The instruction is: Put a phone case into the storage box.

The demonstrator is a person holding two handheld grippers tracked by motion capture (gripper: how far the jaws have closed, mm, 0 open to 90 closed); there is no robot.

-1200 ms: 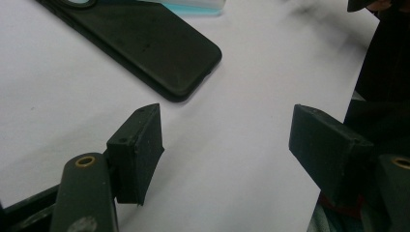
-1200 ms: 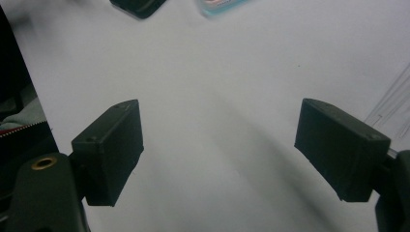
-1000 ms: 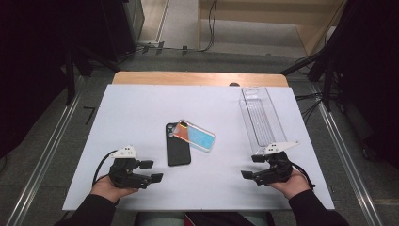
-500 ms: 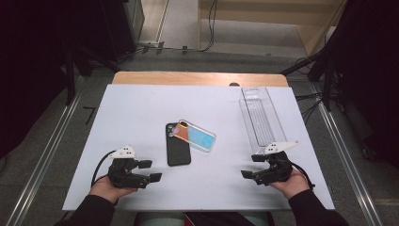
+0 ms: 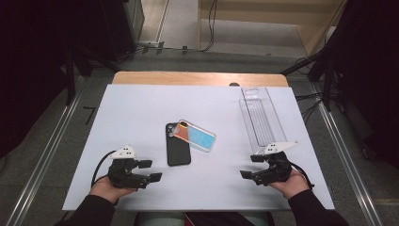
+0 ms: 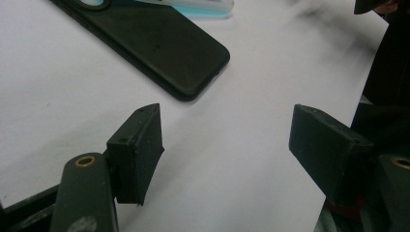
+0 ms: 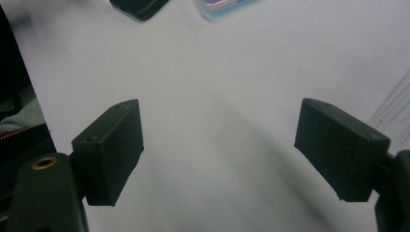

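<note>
A black phone (image 5: 177, 146) lies flat in the middle of the white table top (image 5: 141, 113). A clear phone case with a blue and orange sheen (image 5: 195, 135) lies across the phone's upper right corner. My left gripper (image 5: 150, 170) rests near the front left, its jaws open and empty, pointing right toward the black phone (image 6: 159, 46). At the front right my right gripper (image 5: 251, 166) rests with jaws open and empty, pointing left. Bare table lies between the jaws of my left gripper (image 6: 227, 140) and of my right gripper (image 7: 217, 140).
A long clear plastic tray (image 5: 261, 117) lies at the right, just beyond the right gripper. A wooden strip (image 5: 197, 78) runs along the table's far edge. Metal rails (image 5: 47, 155) flank the table on both sides. Cables lie on the floor behind.
</note>
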